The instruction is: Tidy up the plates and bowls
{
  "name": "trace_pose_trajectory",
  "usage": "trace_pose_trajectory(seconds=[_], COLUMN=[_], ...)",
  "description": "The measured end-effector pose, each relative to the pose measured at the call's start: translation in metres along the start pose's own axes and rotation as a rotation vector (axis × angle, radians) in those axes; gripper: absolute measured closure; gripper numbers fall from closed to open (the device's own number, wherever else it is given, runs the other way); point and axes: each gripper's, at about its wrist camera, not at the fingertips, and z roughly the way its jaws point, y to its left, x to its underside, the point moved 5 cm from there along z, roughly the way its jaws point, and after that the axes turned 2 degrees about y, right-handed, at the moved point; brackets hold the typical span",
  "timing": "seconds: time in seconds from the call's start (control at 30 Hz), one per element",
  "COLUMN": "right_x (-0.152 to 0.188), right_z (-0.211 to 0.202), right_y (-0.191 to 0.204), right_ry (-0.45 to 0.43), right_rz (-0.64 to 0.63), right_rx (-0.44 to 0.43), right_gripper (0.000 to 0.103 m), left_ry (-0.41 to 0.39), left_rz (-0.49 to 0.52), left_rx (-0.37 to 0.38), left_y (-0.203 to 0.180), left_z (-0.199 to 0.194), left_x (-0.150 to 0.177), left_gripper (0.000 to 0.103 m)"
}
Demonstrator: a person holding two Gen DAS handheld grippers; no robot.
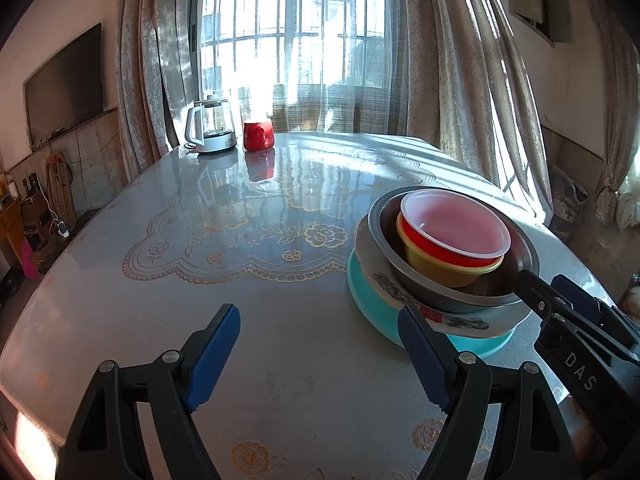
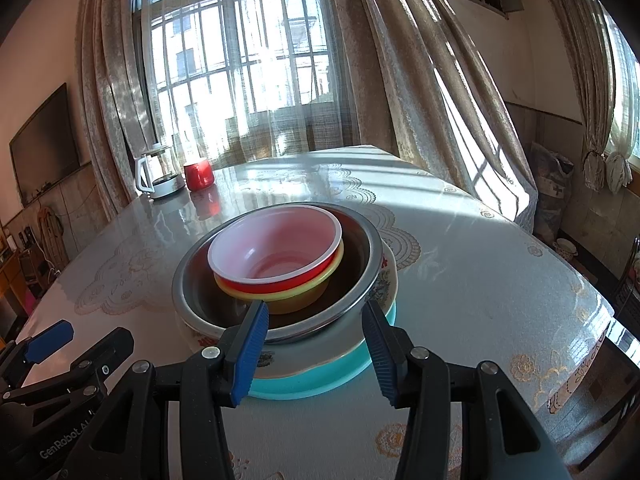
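Note:
One stack stands on the table: a teal plate (image 2: 320, 380) at the bottom, a white floral plate (image 2: 304, 354) on it, a steel bowl (image 2: 360, 280), then a yellow bowl (image 2: 304, 298) and a red bowl with a white inside (image 2: 276, 252) nested on top. The stack also shows in the left wrist view, with the steel bowl (image 1: 468, 292) and red bowl (image 1: 452, 232) visible. My right gripper (image 2: 316, 316) is open and empty, its jaws either side of the stack's near rim. My left gripper (image 1: 320, 320) is open and empty over bare table, left of the stack.
A glass kettle (image 1: 210, 128) and a red mug (image 1: 258, 135) stand at the table's far edge by the curtained window. The table (image 1: 240, 240) has a glossy floral cover. A chair (image 2: 628, 280) is at the right edge.

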Motion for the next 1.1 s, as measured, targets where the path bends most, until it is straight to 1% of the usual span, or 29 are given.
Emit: trace_pose_trajectory(seconds=[0.9,1.1], right_x=[0.002,0.001], right_z=[0.006,0.005], right_y=[-0.009,-0.011], right_ry=[0.008,0.001], right_rz=[0.018,0.026], right_rx=[0.006,-0.003], right_gripper=[0.053,0.053], left_ry=[0.030,0.003], left_rz=[-0.015,-0.015], left_rx=[0.027,0.032], left_y=[0.000,0.001], left_z=[0.011,0.010], left_x=[0.004,0.003], left_gripper=[0.021,0.023])
